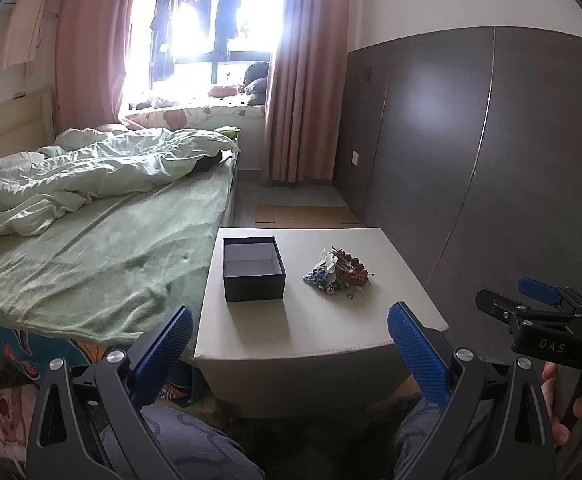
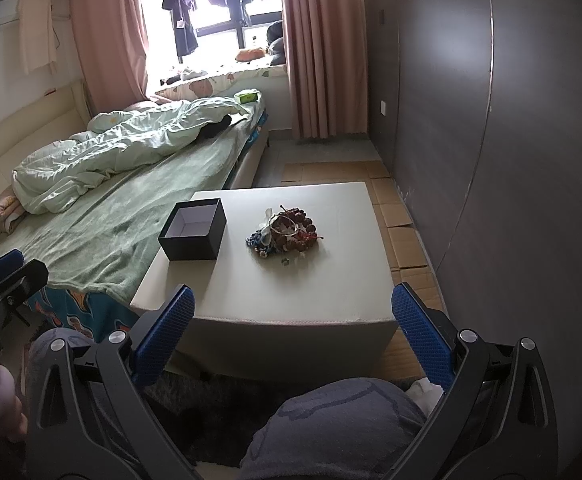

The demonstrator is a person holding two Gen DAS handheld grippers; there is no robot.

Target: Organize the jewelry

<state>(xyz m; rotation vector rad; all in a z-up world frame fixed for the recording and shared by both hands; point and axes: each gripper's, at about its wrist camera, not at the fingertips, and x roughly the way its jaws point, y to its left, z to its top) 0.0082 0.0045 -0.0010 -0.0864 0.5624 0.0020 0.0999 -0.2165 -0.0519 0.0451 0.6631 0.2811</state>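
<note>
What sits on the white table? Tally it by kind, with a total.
Open dark box: 1
Tangled jewelry heap, pieces too knotted to count apart: 1
Small loose ring beside the heap: 1
Total: 3, all on the white table

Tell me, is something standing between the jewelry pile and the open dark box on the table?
Nothing visible does. Only bare white table lies between the jewelry pile and the open box. Both grippers hang open, short of the table.
</note>
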